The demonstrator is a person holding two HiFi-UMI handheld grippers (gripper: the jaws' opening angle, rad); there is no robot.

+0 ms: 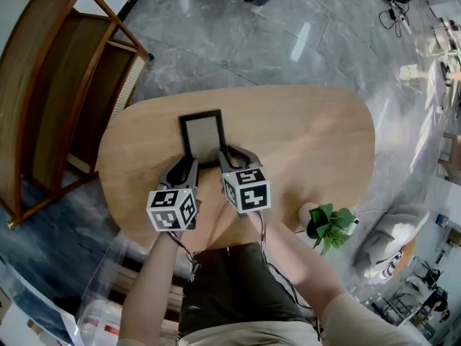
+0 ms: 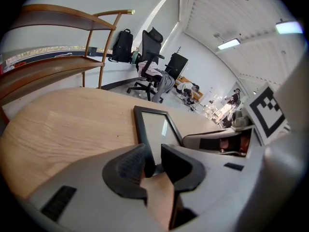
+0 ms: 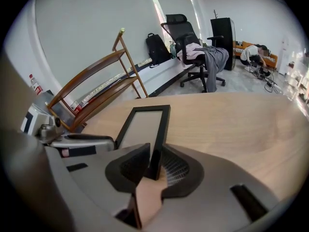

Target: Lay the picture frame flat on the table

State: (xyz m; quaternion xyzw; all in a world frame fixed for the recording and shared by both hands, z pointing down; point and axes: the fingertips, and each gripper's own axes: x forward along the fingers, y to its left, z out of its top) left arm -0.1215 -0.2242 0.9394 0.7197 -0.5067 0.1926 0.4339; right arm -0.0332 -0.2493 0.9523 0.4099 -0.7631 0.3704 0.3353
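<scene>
A black picture frame [image 1: 202,137] with a pale insert lies low on the round wooden table [image 1: 310,143], its far end pointing away from me. My left gripper [image 1: 189,166] is shut on its near left corner. In the left gripper view the frame [image 2: 154,129] runs into the narrow gap of that gripper [image 2: 153,161]. My right gripper [image 1: 229,156] is shut on the near right side rail. In the right gripper view the frame [image 3: 142,124] passes between the ribbed pads of the right gripper [image 3: 153,163]. I cannot tell whether the near edge touches the table.
A small potted plant [image 1: 330,225] stands at the table's near right edge. A wooden shelf unit [image 1: 57,85] is close to the table's left side. An office chair [image 3: 193,47] with clothes on it stands further off on the grey floor.
</scene>
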